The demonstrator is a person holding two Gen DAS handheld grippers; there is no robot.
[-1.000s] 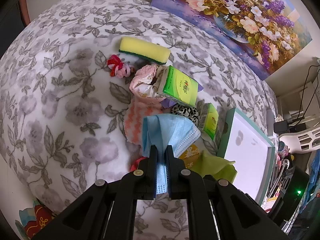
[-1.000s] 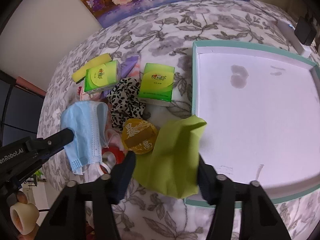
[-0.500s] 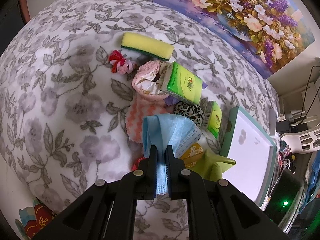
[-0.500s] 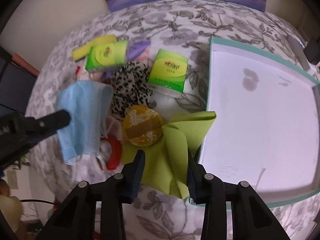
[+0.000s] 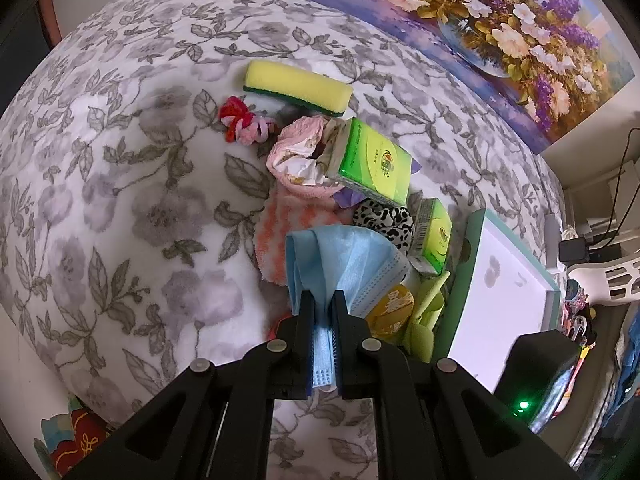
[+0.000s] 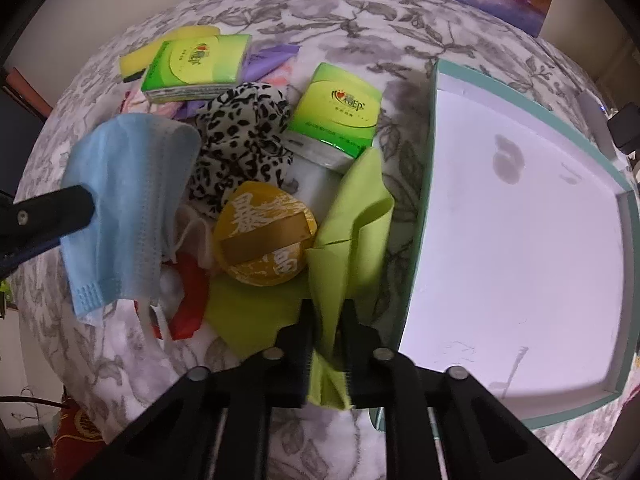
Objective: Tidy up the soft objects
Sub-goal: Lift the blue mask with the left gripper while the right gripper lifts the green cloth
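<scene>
Left gripper [image 5: 323,300] pinches the blue face mask [image 5: 344,264] tight between its pads; we see the mask fan out above the fingers and hang over the pile. In the right wrist view the same mask [image 6: 128,200] droops from the left gripper's black finger at the left edge. Right gripper [image 6: 328,312] has just been closing and now clamps a fold of the lime green cloth [image 6: 352,232], which stands bunched between the narrow jaws. We see the cloth's lower part spread on the floral bed cover [image 5: 120,200], its edge just beside the teal-rimmed white tray [image 6: 424,208].

Pile of soft things sits on the bed cover beside the tray. We note: round yellow pad [image 6: 264,236] with white characters, touching the green cloth; leopard-print scrunchie [image 6: 244,136] behind it; two green tissue packs, one [image 6: 336,108] near the tray, one [image 6: 196,68] farther back on a purple item [image 6: 268,62]. Left wrist view adds a yellow sponge [image 5: 296,86] at the far side, a red-pink hair tie [image 5: 244,124] near it, a pink sock bundle [image 5: 296,156] and a striped pink fuzzy sock [image 5: 280,232] under the mask. Red item [image 6: 188,300] lies partly under the mask; we cannot tell what it is. Flower painting [image 5: 500,36] leans at the wall.
</scene>
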